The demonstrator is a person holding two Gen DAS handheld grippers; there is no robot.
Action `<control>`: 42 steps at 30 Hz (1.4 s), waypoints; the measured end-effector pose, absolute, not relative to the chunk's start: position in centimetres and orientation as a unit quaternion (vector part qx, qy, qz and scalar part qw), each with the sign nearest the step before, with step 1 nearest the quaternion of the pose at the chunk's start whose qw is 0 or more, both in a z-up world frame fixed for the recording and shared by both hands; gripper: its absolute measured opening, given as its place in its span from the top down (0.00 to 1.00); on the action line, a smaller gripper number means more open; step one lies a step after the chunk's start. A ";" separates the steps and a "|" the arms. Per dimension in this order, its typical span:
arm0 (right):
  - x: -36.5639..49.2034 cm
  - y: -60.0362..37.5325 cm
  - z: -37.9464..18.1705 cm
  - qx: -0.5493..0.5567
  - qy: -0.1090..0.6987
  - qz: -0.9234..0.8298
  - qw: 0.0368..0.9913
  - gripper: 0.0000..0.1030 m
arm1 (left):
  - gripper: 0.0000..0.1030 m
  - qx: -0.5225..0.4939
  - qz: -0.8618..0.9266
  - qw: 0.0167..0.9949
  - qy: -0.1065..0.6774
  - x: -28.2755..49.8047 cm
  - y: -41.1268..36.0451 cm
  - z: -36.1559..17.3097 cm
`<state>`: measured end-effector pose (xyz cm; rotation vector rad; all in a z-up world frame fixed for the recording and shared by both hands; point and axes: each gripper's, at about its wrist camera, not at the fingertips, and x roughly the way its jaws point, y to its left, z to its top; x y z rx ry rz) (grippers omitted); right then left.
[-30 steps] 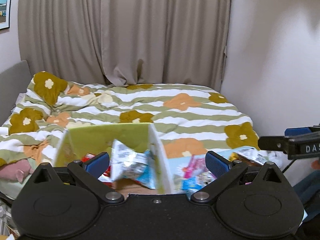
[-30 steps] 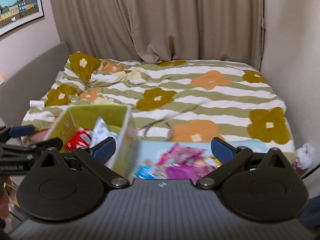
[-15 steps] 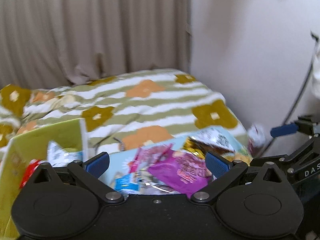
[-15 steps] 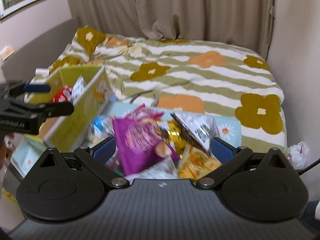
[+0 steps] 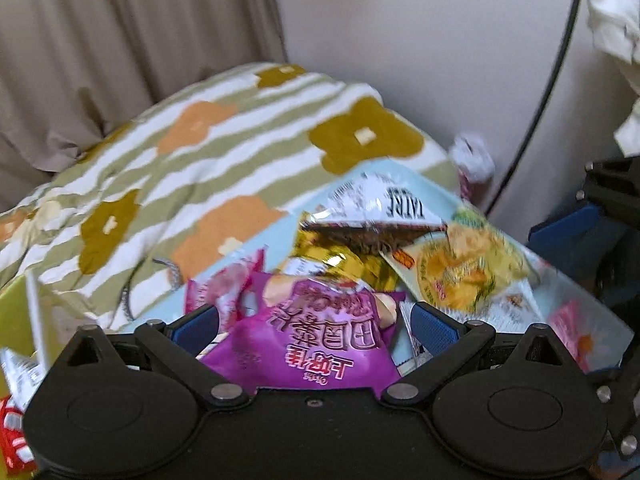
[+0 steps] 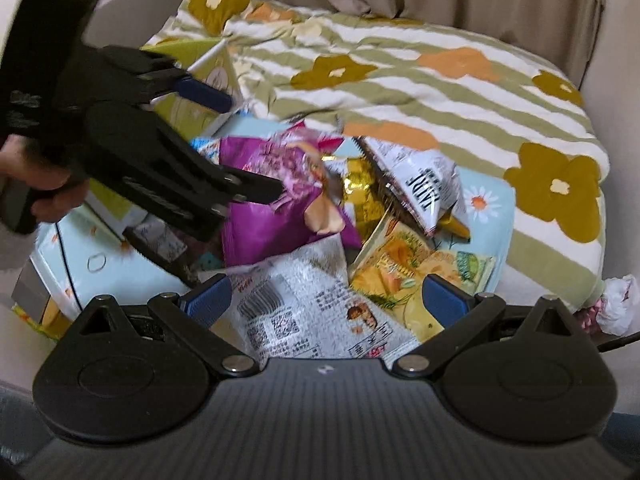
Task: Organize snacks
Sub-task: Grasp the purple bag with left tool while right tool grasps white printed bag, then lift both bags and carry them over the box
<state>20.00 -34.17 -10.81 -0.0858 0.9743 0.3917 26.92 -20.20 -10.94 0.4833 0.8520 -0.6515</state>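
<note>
A pile of snack bags lies on a light blue floral mat (image 6: 490, 204) at the bed's foot. A purple bag (image 5: 320, 340) (image 6: 276, 196) lies in the middle, with a gold bag (image 5: 340, 264), a white bag (image 6: 420, 184) and a yellow chip bag (image 5: 460, 268) (image 6: 404, 272) beside it. A white printed packet (image 6: 304, 308) lies nearest. My left gripper (image 5: 314, 326) is open, its jaws either side of the purple bag; it also shows in the right wrist view (image 6: 248, 140). My right gripper (image 6: 324, 300) is open above the white printed packet.
A yellow-green box (image 6: 200, 80) (image 5: 16, 312) holding snacks stands left of the mat. The striped floral duvet (image 6: 400, 80) covers the bed. Curtains and a wall stand behind. A crumpled bag (image 6: 616, 304) lies at the bed's right corner by a black cable (image 5: 532, 120).
Both grippers have swung from the green box toward the snack pile and come lower and closer. My left gripper now straddles the purple bag.
</note>
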 end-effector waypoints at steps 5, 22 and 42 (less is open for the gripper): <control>20.4 -33.2 -11.8 -0.058 0.487 0.208 0.846 0.00 | 0.00 0.256 -0.325 0.807 0.421 27.8 -21.3 -12.7; 22.0 -31.3 -14.3 -0.113 0.508 0.241 0.819 0.00 | 0.26 0.270 -0.349 0.769 0.463 29.7 -21.3 -15.3; 21.6 -31.0 -14.5 -0.121 0.509 0.249 0.815 0.11 | 0.40 0.294 -0.335 0.794 0.415 26.8 -20.8 -13.4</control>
